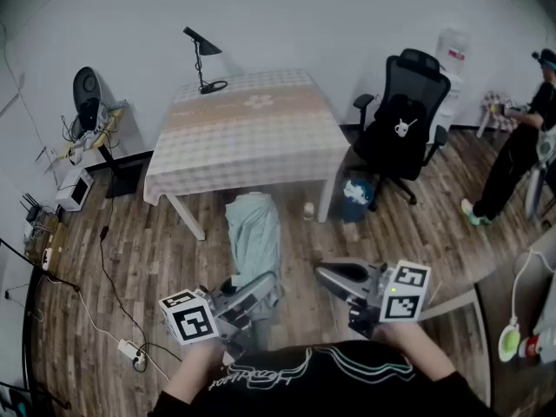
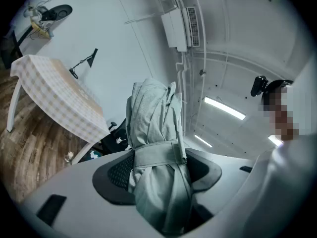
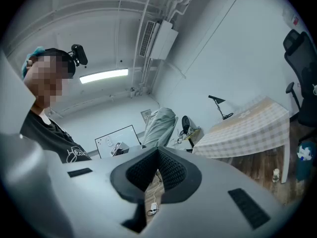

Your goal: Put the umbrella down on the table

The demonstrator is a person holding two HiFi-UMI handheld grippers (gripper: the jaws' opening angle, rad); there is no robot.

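Umbrella (image 1: 254, 233) fabric, pale green, folded and bound by a strap, is clamped between the jaws of the left hand-held gripper (image 1: 250, 292); in the left gripper view the jaws are seen spread wide with both pads pressed against the bundle (image 2: 156, 133) at strap level. The umbrella is held short of the surface (image 1: 252, 137), above the wooden floor (image 1: 165, 259), with its far end pointed towards the surface's near edge and nothing of it laid on the checked cloth. The right hand-held gripper (image 1: 326, 274) is held beside the left one, equally short of the surface; its jaws (image 3: 158, 152) are seen brought together at the tips, with nothing caught between them. A black lamp (image 1: 202, 59) is stood at the surface's far left corner, and a black chair (image 1: 401, 120) is placed just off its right side.
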